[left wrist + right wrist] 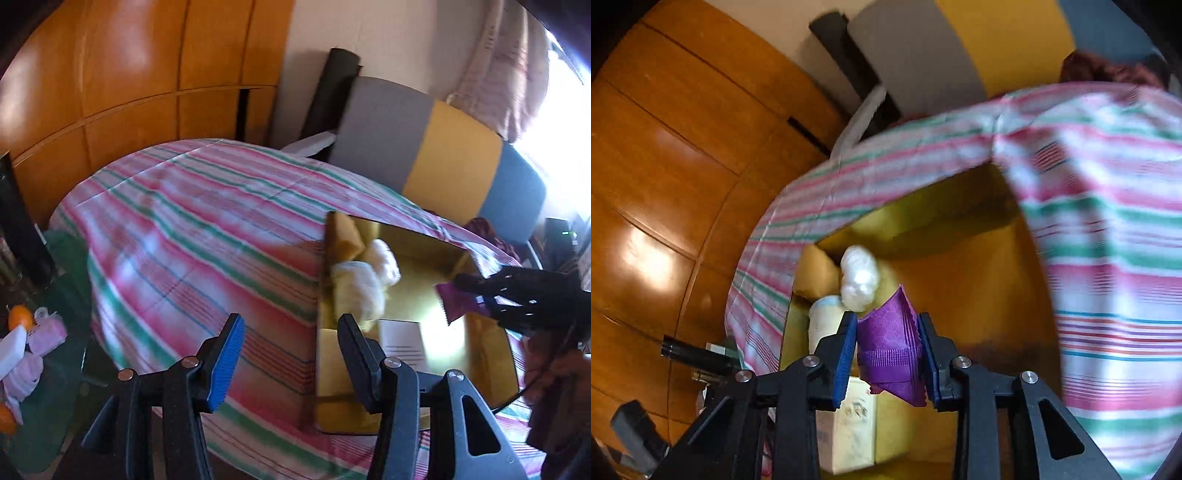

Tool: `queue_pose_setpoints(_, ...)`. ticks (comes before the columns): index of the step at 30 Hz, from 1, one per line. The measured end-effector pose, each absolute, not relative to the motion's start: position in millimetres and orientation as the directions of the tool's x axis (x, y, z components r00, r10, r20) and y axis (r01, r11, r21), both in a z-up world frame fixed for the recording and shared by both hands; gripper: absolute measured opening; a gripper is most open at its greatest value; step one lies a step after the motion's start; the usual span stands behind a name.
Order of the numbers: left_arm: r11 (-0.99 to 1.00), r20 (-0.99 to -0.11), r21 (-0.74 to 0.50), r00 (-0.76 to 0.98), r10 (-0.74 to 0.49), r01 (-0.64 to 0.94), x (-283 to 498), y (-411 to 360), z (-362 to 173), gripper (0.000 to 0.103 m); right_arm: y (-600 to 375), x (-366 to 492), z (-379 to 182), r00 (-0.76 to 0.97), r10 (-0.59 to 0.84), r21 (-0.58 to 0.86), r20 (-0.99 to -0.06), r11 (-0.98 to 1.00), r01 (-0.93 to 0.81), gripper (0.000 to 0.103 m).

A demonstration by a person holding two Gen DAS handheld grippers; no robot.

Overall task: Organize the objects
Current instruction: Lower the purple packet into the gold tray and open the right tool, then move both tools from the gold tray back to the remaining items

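Looking around: I see a bed (207, 229) under a pink, green and white striped sheet, an orange wooden wardrobe (122, 74) behind it, and a grey, yellow and blue headboard (436, 144) at its far end.
Box: an open cardboard box (476, 354) sits on the sheet near the bed's edge, flaps up.
Inside the box: white wrapped bundles (365, 280) lie at one end and a pale carton (849, 424) lies beside them; the rest of the floor is bare cardboard.
Floor clutter: pink cloths and orange fruit (18, 317) lie at the far left, well apart from the box.
Right gripper (888, 347): I have its fingers (846, 350) narrow, clamped on both sides of a purple sachet (886, 343), which hangs over the box's open top, near the white bundles.
Left gripper (291, 354): its fingers (227, 362) stand partly apart with nothing between them, above the sheet at the box's near wall.
Blur: both views are smeared.
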State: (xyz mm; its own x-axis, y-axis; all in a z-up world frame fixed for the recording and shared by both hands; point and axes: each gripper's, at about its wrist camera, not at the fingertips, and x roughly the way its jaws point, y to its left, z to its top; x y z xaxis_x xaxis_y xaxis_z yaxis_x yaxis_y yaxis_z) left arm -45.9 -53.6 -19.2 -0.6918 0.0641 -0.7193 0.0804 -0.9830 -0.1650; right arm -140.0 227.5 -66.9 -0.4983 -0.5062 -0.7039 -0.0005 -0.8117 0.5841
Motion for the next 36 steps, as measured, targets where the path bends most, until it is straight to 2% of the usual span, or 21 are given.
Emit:
queue_pose_setpoints(5, -0.979, -0.731, -0.169, -0.681, 0.048, 0.112, -49, -65, -27, 0.053, 187, -164, -102, -0.411, -0.505, 0.554, -0.759, -0.833, 0.002, 0.034)
queue_pose_setpoints(11, -0.975, -0.730, -0.175, -0.683, 0.035, 0.137, -52, -72, -29, 0.053, 167, -171, -120, -0.365, -0.542, 0.573, -0.757, -0.819, 0.029, 0.042)
queue_pose_setpoints(13, -0.975, -0.729, -0.175, -0.683, 0.032, 0.140, -52, -73, -29, 0.053, 167, -167, -117, -0.373, -0.544, 0.573, -0.752, -0.819, 0.040, 0.054)
queue_pose_setpoints(20, -0.976, -0.717, -0.181, -0.695, 0.048, 0.120, -48, -68, -22, 0.053, 184, -149, -90, -0.431, -0.502, 0.526, -0.749, -0.847, 0.072, 0.059)
queue_pose_setpoints(23, -0.976, -0.710, -0.194, -0.700, 0.070, 0.099, -46, -63, -18, 0.053, 193, -137, -76, -0.466, -0.464, 0.479, -0.754, -0.873, 0.095, 0.067)
queue_pose_setpoints(25, -0.976, -0.708, -0.202, -0.701, 0.085, 0.085, -45, -59, -16, 0.053, 199, -126, -67, -0.493, -0.426, 0.432, -0.759, -0.895, 0.109, 0.079)
queue_pose_setpoints(28, -0.977, -0.707, -0.200, -0.700, 0.094, 0.071, -44, -51, -14, 0.053, 211, -110, -56, -0.524, -0.375, 0.373, -0.765, -0.921, 0.114, 0.085)
queue_pose_setpoints(36, -0.972, -0.688, -0.227, -0.696, 0.206, -0.063, -42, -19, 0, 0.053, 276, -69, -38, -0.581, -0.281, 0.321, -0.764, -0.946, 0.037, 0.093)
